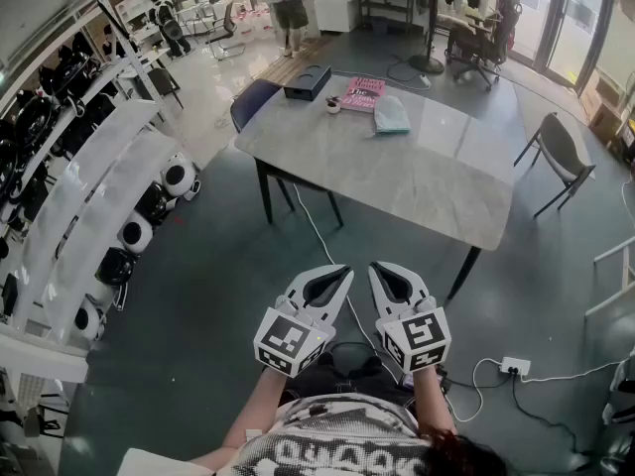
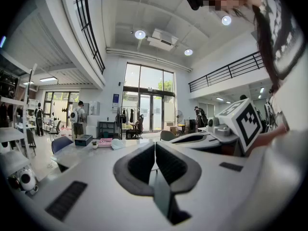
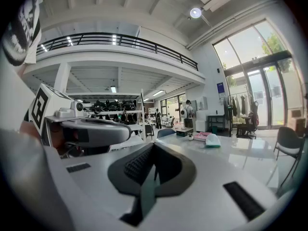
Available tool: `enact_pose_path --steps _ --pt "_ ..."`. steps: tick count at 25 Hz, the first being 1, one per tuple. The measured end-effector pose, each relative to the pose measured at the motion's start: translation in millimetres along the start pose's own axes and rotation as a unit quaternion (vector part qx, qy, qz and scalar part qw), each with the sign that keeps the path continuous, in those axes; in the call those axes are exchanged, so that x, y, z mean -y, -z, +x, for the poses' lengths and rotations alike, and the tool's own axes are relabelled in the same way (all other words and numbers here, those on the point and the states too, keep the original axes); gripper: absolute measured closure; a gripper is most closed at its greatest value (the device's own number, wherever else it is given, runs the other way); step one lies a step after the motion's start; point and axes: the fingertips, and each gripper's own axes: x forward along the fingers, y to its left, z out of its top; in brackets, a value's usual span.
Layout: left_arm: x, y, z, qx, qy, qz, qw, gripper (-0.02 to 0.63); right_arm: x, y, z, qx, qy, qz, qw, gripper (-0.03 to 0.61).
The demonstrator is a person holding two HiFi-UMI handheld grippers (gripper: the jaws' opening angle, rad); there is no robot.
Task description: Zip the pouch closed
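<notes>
The pale teal pouch (image 1: 391, 115) lies at the far end of the grey table (image 1: 427, 181), next to a pink item (image 1: 361, 93). It also shows small in the left gripper view as the pouch (image 2: 117, 144) and in the right gripper view as the pouch (image 3: 212, 140). My left gripper (image 1: 344, 269) and right gripper (image 1: 376, 266) are held side by side close to my body, well short of the table. Both are shut with nothing between their jaws. The left gripper (image 2: 155, 143) and right gripper (image 3: 153, 146) point almost level toward the table.
A black box (image 1: 307, 82) and a small white cup (image 1: 334, 106) sit by the pouch. A dark chair (image 1: 250, 100) stands at the table's far left corner and a grey chair (image 1: 562, 157) at the right. Shelving with helmets (image 1: 109, 236) lines the left. Cables and a power strip (image 1: 513, 367) lie on the floor.
</notes>
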Motion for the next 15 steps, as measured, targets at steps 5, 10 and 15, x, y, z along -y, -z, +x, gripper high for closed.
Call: enact_pose_path --steps 5,10,15 --pt "-3 1 -6 -0.003 0.002 0.0 1.0 0.6 -7 0 1 -0.002 0.001 0.001 1.0 0.58" --pt "-6 6 -5 -0.01 -0.004 -0.005 0.9999 0.6 -3 1 1 0.0 0.008 0.003 1.0 0.578" --pt "-7 11 5 -0.015 -0.008 -0.011 0.9998 0.6 11 4 -1 0.002 0.011 0.01 1.0 0.578"
